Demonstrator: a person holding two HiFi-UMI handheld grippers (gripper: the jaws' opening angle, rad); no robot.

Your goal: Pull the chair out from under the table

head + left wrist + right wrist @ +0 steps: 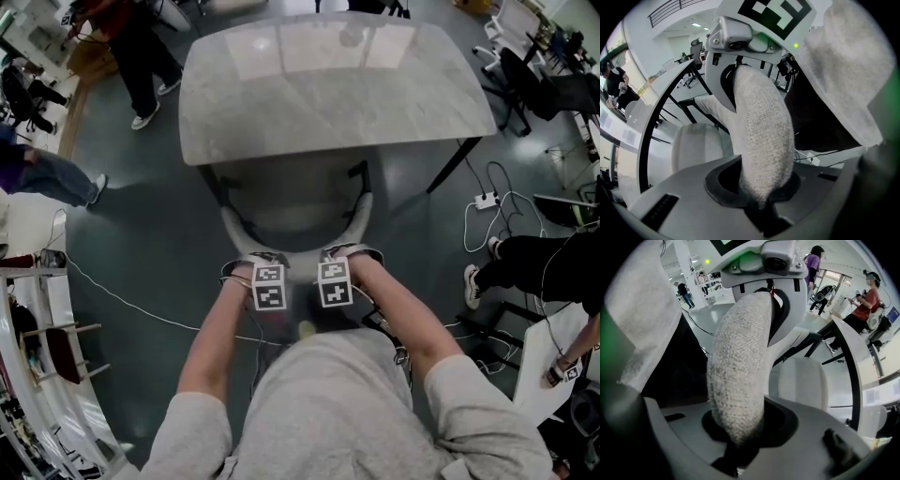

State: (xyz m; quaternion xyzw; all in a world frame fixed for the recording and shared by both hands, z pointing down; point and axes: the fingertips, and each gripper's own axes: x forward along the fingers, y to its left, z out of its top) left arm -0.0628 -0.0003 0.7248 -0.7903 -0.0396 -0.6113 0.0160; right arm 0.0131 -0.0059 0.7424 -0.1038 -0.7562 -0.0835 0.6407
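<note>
A grey upholstered chair [292, 202] with a curved backrest [300, 251] stands partly under the marble-topped table [328, 89]. Both grippers hold the top of the backrest side by side. The left gripper [255, 269] is shut on the backrest's woven rim [761, 140], which fills the space between its jaws. Just to its right, the right gripper [340, 256] is shut on the same rim [740, 376]. The chair seat [696, 145] shows beyond the jaws in both gripper views, as does the other gripper's white body [736, 56].
Black table legs [457, 166] angle outward at the table's far side. Cables and a power strip [486, 200] lie on the floor at right. People stand at the upper left [141, 56] and right [534, 267]. A white rack [37, 347] stands at left.
</note>
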